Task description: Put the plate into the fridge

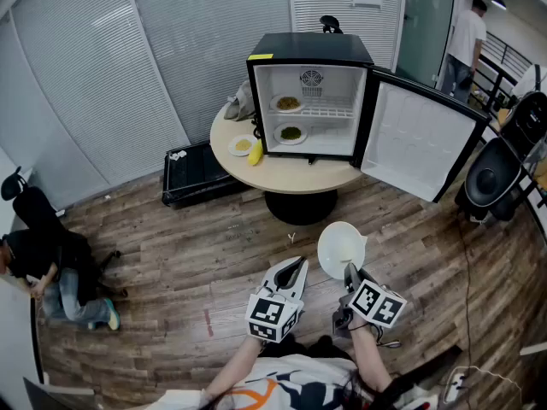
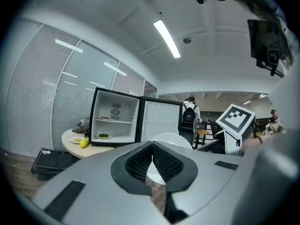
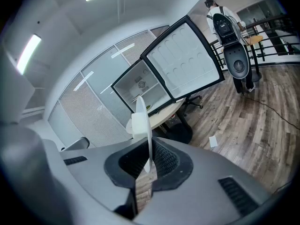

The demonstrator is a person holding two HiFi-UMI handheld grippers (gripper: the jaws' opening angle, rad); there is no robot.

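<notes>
Jaws of right gripper (image 3: 148, 165) pinching plate (image 3: 140, 122) at its rim, left gripper (image 2: 152, 159) jaws together

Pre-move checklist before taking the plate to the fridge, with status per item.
1. Right gripper shut on the rim of the white plate: ok.
2. Left gripper shut, nothing in it: ok.
3. Fridge door swung open: ok.
4. Shelf room: upper food plate and lower food plate sit to the left, with space beside them: likely ok.
5. Banana on the table lies at the fridge's left front corner, not across the opening: ok.
</notes>
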